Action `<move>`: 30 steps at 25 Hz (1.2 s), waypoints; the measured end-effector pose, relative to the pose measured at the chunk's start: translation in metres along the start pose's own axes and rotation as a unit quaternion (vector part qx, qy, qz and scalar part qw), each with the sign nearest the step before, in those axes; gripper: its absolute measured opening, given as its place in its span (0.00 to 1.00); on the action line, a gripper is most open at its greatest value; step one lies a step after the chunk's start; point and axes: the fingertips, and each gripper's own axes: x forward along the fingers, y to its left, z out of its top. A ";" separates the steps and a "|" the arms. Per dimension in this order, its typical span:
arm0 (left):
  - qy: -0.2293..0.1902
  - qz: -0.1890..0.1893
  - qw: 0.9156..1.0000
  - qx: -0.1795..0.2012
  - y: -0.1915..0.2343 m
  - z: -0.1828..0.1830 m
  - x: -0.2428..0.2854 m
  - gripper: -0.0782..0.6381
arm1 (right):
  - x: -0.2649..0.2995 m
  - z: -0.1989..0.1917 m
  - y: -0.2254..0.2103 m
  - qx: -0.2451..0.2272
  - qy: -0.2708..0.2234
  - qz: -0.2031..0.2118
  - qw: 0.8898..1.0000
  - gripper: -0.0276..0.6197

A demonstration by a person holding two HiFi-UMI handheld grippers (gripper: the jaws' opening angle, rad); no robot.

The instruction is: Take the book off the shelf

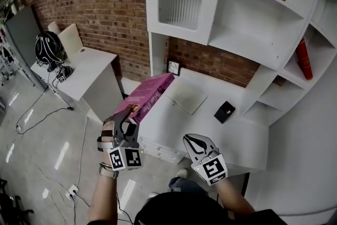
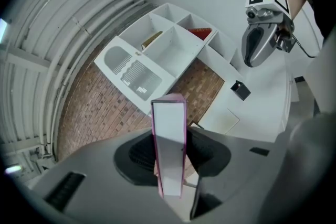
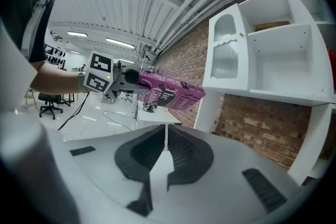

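With our left gripper (image 1: 130,112) clamped on the pink book (image 1: 151,92), at 8 o'clock clear of the shelf (image 1: 247,46), and our right gripper (image 1: 195,140) closed empty, we judged a firm, level hold best.

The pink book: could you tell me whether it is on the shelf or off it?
Off: the left gripper holds the pink book in midair, away from the shelf.
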 end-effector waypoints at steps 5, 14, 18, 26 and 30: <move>0.037 0.021 0.999 -0.032 0.004 -0.037 -0.040 0.31 | 0.022 0.008 0.037 -0.007 -0.010 0.051 0.999 0.08; 0.104 0.082 0.985 -0.106 0.027 -0.100 -0.114 0.31 | 0.067 0.027 0.103 -0.022 -0.025 0.142 0.989 0.08; 0.133 0.107 0.975 -0.143 0.033 -0.127 -0.149 0.31 | 0.088 0.038 0.135 -0.030 -0.039 0.185 0.981 0.08; 0.165 0.160 0.949 -0.215 0.039 -0.163 -0.221 0.31 | 0.118 0.063 0.201 -0.039 -0.061 0.262 0.962 0.08; 0.180 0.187 0.932 -0.254 0.042 -0.177 -0.254 0.31 | 0.128 0.075 0.235 -0.035 -0.073 0.300 0.950 0.08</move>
